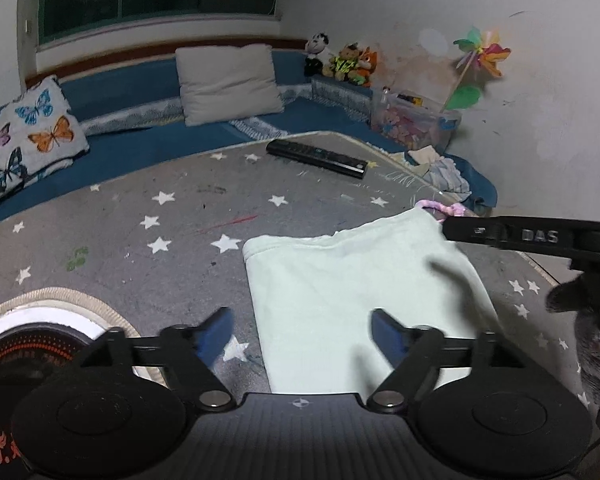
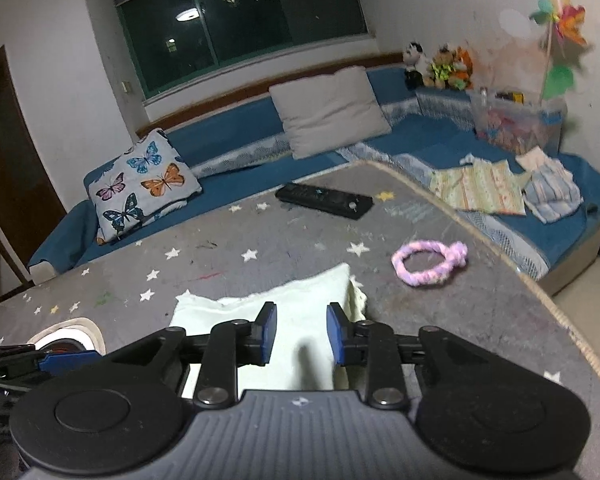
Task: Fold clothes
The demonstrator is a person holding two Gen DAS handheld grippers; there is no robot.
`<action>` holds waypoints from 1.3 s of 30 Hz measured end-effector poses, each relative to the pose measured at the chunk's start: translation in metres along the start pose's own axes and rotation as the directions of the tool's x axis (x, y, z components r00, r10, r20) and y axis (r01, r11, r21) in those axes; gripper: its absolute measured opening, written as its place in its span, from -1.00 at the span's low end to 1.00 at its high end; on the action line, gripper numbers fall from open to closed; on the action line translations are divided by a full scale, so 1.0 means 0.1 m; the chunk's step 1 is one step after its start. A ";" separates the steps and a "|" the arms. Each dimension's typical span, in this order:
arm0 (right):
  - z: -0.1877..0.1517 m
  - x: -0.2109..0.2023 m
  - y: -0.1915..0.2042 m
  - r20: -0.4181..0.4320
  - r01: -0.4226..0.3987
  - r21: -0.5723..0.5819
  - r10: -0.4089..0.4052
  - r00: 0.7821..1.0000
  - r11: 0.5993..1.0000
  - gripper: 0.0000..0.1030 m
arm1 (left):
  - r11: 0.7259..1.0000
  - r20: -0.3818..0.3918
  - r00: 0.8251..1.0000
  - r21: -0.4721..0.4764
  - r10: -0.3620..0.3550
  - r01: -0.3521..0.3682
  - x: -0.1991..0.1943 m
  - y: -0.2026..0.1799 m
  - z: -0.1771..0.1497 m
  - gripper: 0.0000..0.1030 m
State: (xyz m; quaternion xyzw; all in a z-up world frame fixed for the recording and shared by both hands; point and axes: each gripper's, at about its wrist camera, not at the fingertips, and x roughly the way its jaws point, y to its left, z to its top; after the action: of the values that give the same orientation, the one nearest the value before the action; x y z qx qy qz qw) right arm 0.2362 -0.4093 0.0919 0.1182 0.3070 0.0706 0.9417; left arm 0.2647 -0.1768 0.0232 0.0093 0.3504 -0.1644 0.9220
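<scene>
Two sets of blue-padded tongs hang over a pale green folded cloth (image 1: 364,304) lying flat on a grey star-printed worktop (image 1: 140,240). On the arm of the right tongs, as the left wrist view catches it, raised letters read "DAS"; red characters on the round object (image 1: 32,344) at the worktop's near left edge are too blurred to read.

Left tongs (image 1: 302,334) stand wide open, holding nothing, one pad over the bare worktop and the other over the cloth's near part. Right tongs (image 2: 302,334) are parted by a narrower gap, with the cloth visible between the pads (image 2: 269,332); whether the pads touch the fabric cannot be told. In the left wrist view the right tongs reach in from the right side, level and low above the cloth's far right corner.

Just beyond that corner lies a pink braided ring (image 2: 430,262), apart from the cloth. Farther back a black remote control (image 2: 324,200) rests on the worktop. A blue sofa (image 2: 240,148) behind carries a butterfly-print pillow (image 2: 140,188), a plain grey cushion (image 2: 328,112) and more folded clothes (image 2: 500,188) at the right end. A coloured pinwheel (image 1: 482,56) rises from a clear toy box (image 1: 416,122) beside the plush toys (image 1: 344,62).
</scene>
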 end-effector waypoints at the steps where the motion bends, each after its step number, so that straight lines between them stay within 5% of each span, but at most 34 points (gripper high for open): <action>1: 0.03 0.04 0.00 -0.007 -0.016 -0.005 0.016 1.000 1.000 -0.47 | 1.000 0.012 1.000 0.003 -0.006 0.006 -0.02 0.00 0.00 0.90; 13: -0.09 0.69 0.04 -0.116 0.043 -0.084 -0.053 0.992 0.996 -0.47 | 0.999 0.031 0.998 0.014 -0.047 0.047 -0.03 0.02 -0.05 1.00; 27: -0.01 0.90 0.19 -0.107 0.051 -0.139 -0.066 0.992 0.989 -0.27 | 0.999 -0.023 0.998 0.007 -0.054 0.054 0.08 0.02 -0.10 1.00; 39: -0.13 0.44 0.27 -0.107 0.007 -0.193 -0.028 0.994 0.981 -0.23 | 0.999 -0.062 0.997 0.014 -0.037 0.038 0.07 -0.02 -0.20 1.00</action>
State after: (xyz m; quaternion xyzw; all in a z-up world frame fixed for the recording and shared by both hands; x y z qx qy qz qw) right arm 0.2625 -0.3718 0.0640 0.0199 0.3508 0.0981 0.9311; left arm 0.2556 -0.1784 0.0038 0.0147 0.3777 -0.1839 0.9074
